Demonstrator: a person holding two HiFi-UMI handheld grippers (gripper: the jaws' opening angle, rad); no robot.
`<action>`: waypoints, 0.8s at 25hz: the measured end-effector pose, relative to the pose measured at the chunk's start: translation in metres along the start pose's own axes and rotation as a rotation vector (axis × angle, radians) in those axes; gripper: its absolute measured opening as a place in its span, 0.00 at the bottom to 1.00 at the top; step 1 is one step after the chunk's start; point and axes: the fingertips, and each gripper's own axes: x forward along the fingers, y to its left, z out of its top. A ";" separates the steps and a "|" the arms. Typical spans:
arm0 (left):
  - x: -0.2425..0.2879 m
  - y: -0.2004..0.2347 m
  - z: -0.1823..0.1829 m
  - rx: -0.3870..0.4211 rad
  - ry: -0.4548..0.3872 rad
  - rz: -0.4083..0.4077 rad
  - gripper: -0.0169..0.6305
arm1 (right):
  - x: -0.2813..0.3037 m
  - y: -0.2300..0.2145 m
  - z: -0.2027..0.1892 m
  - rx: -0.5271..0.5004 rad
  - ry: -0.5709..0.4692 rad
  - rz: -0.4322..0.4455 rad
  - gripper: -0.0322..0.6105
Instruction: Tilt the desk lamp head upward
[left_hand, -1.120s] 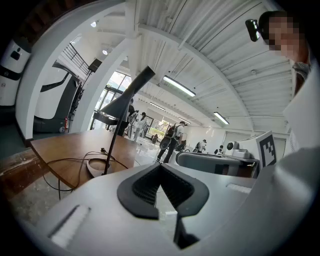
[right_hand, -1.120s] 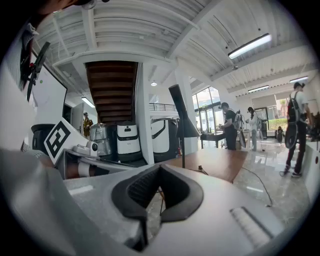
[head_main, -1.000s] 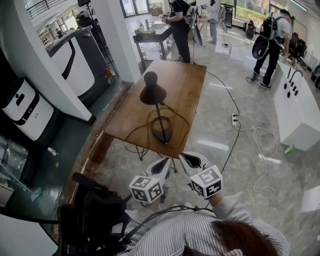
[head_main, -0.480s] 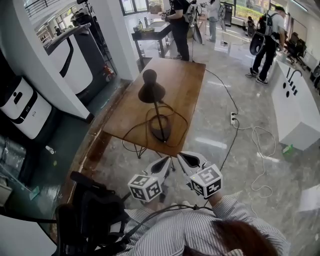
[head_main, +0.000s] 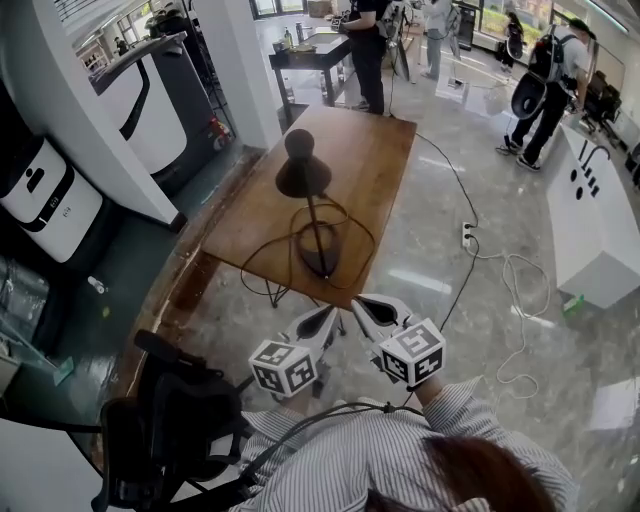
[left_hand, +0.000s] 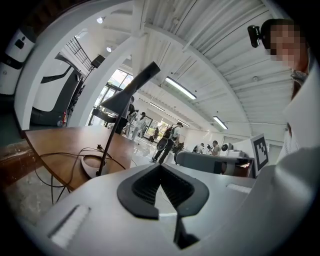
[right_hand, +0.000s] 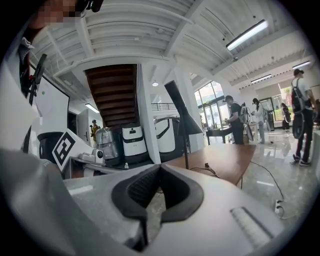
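Note:
A black desk lamp stands on the wooden table (head_main: 370, 170). Its round base (head_main: 318, 262) sits near the table's front edge, and its dark cone head (head_main: 303, 175) tops a thin stem, facing downward. In the left gripper view the lamp head (left_hand: 125, 97) slants above the base (left_hand: 94, 165); the right gripper view shows the head (right_hand: 181, 116) as well. My left gripper (head_main: 328, 318) and right gripper (head_main: 360, 302) hover side by side just short of the table's front edge. Both are shut and empty, and neither touches the lamp.
The lamp's black cable (head_main: 275, 255) loops over the table around the base. On the floor to the right lie a power strip (head_main: 467, 237) and a white cord (head_main: 520, 300). A black chair (head_main: 170, 420) is at lower left, a white counter (head_main: 595, 230) at right. People stand at the back.
Both grippers stay shut in nearly the same place before the table. The head view has shifted slightly, and the people in the background have moved.

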 end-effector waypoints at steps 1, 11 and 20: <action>0.001 0.001 0.001 0.001 -0.004 0.001 0.03 | -0.001 -0.001 0.001 -0.004 -0.002 0.009 0.05; 0.018 0.012 -0.002 0.013 0.003 0.044 0.03 | -0.002 -0.018 -0.008 0.005 0.008 0.046 0.05; 0.040 0.059 0.023 0.040 -0.005 0.037 0.06 | 0.044 -0.049 0.011 0.004 -0.030 0.025 0.05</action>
